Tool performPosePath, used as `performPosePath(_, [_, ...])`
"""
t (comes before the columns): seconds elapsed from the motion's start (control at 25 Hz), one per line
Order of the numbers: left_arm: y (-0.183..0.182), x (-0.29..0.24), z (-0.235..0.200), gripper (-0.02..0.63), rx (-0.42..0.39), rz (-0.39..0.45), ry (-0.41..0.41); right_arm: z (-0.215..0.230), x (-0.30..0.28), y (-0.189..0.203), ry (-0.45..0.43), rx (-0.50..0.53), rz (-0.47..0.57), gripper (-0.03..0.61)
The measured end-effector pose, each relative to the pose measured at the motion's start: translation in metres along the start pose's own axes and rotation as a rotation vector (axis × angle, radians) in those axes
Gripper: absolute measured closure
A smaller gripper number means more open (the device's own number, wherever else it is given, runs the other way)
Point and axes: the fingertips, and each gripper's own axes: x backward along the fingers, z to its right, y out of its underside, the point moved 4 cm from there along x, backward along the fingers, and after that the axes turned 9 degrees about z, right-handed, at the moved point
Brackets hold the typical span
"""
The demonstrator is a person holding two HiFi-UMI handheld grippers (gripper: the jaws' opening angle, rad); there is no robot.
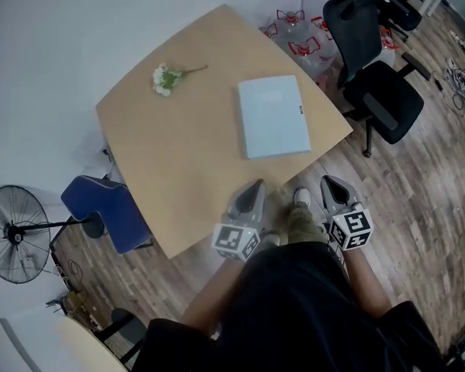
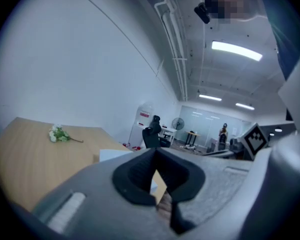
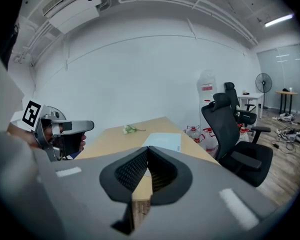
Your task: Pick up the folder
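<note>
A light blue folder (image 1: 273, 116) lies flat on the wooden table (image 1: 178, 153), towards its right side. It also shows as a pale slab in the left gripper view (image 2: 112, 155) and in the right gripper view (image 3: 163, 140). My left gripper (image 1: 256, 184) hovers at the table's near edge, shut and empty. My right gripper (image 1: 328, 180) is beside it, just off the table's corner over the floor, also shut with nothing held. Both stand short of the folder and point towards it. The left gripper (image 3: 60, 131) is visible in the right gripper view.
A small bunch of white flowers (image 1: 167, 77) lies at the table's far left. A black office chair (image 1: 372, 68) and water bottles (image 1: 298, 41) stand to the right. A blue chair (image 1: 108, 208) and a floor fan (image 1: 15, 235) are on the left.
</note>
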Motion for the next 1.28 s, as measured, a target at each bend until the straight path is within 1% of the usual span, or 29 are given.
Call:
performPosePath(0.08, [0.005,-0.028,-0.005,0.611,-0.007,-0.016,-0.028,0.026,-0.02,-0.003,-0.025,-0.01,-0.017,0.578])
performPosePath(0.12, [0.008,-0.041,-0.008,0.611,0.002,-0.02,-0.048,0.038,-0.03,-0.005,-0.041,-0.012,-0.026,0.578])
performPosePath(0.24, [0.017,-0.073,-0.02,0.611,0.074,-0.021,-0.123,0.065,-0.056,-0.013,-0.102,-0.005,-0.057,0.578])
performPosePath(0.32, [0.024,-0.09,-0.028,0.611,0.094,-0.04,-0.172,0.079,-0.072,-0.017,-0.14,0.001,-0.075,0.578])
performPosePath(0.48, [0.029,-0.114,-0.04,0.611,0.094,-0.059,-0.243,0.099,-0.099,-0.02,-0.202,0.003,-0.101,0.578])
performPosePath(0.6, [0.034,-0.127,-0.052,0.611,0.084,-0.068,-0.285,0.11,-0.117,-0.015,-0.223,-0.001,-0.131,0.578])
performPosePath(0.72, [0.041,-0.132,-0.061,0.611,0.067,-0.096,-0.328,0.116,-0.128,-0.008,-0.263,-0.05,-0.177,0.578])
performPosePath(0.8, [0.05,-0.135,-0.067,0.611,0.071,-0.118,-0.326,0.119,-0.133,-0.004,-0.295,-0.072,-0.199,0.578])
performPosePath(0.88, [0.059,-0.139,-0.075,0.611,0.098,-0.137,-0.316,0.122,-0.14,0.003,-0.293,-0.086,-0.22,0.578])
performPosePath(0.96, [0.066,-0.14,-0.084,0.611,0.131,-0.155,-0.309,0.124,-0.147,0.01,-0.272,-0.095,-0.24,0.578])
performPosePath(1.08, [0.071,-0.141,-0.096,0.611,0.148,-0.18,-0.305,0.125,-0.158,0.018,-0.237,-0.091,-0.266,0.578])
performPosePath(1.16, [0.073,-0.143,-0.107,0.611,0.146,-0.191,-0.317,0.129,-0.167,0.021,-0.202,-0.107,-0.271,0.578])
performPosePath(1.28, [0.08,-0.146,-0.134,0.611,0.144,-0.193,-0.365,0.137,-0.186,0.029,-0.152,-0.128,-0.283,0.573])
